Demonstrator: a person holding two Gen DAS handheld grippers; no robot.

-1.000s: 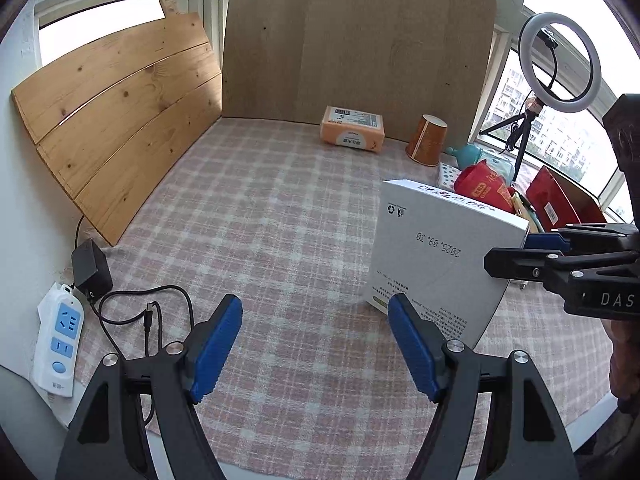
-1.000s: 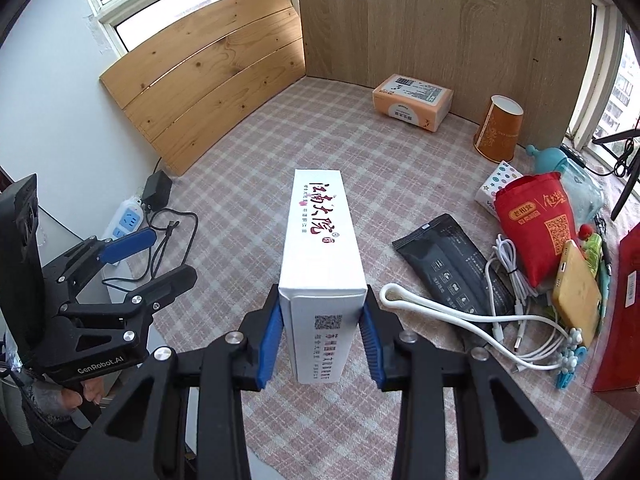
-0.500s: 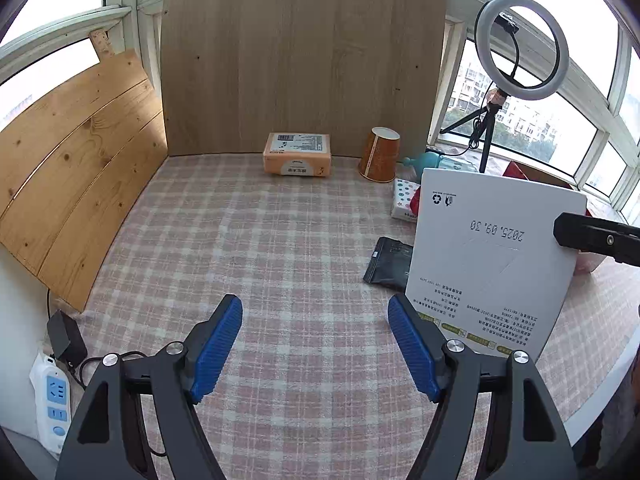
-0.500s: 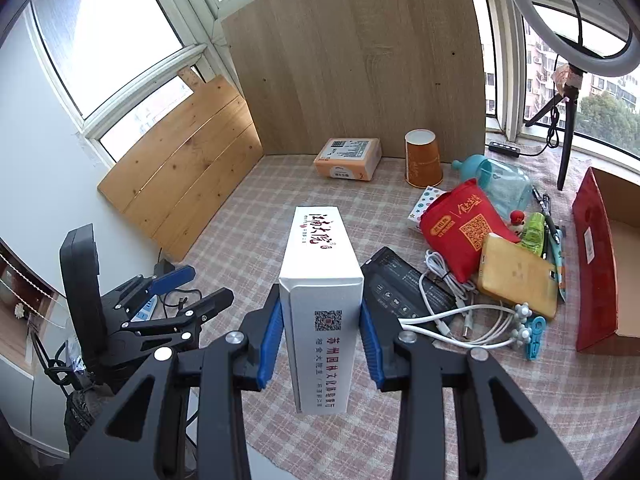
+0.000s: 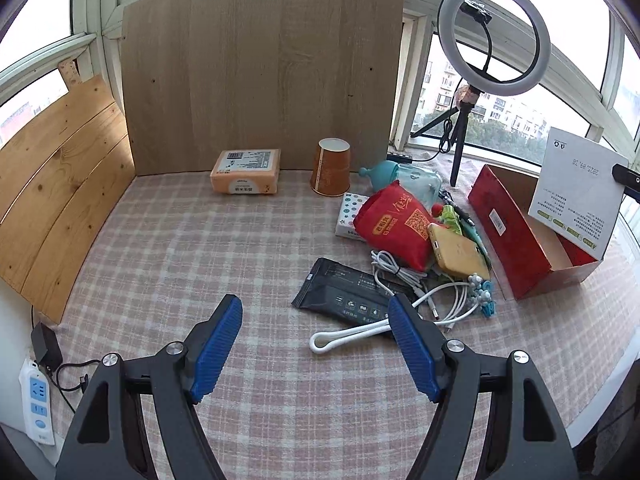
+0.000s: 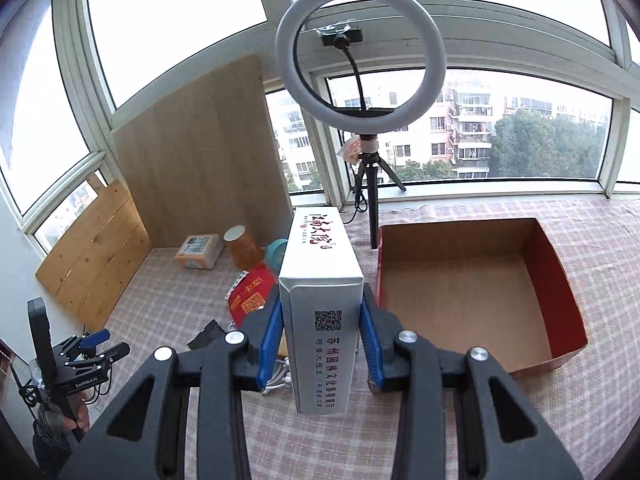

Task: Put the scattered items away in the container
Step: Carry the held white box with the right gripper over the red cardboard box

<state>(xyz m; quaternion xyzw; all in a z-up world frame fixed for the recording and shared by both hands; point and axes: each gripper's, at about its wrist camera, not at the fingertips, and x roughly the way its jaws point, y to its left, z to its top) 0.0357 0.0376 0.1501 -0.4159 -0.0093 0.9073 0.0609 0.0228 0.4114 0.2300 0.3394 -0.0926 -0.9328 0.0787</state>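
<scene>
A ring light (on a tripod) stands beside wooden boards.

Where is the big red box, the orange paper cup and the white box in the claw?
red box (image 6: 472, 276), right wrist view, on its bare brown floor
orange paper cup (image 5: 330, 168), left wrist view, on its side wall
white box (image 6: 320, 312), right wrist view, on its front face

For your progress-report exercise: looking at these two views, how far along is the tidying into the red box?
Done: nothing; the red cardboard box is empty. In hand: the right gripper is clamped on a white carton beside the box. Left: the red pouch, black packet, white cables, yellow phone, paper cup and tissue pack. The left gripper is open and empty.
</scene>
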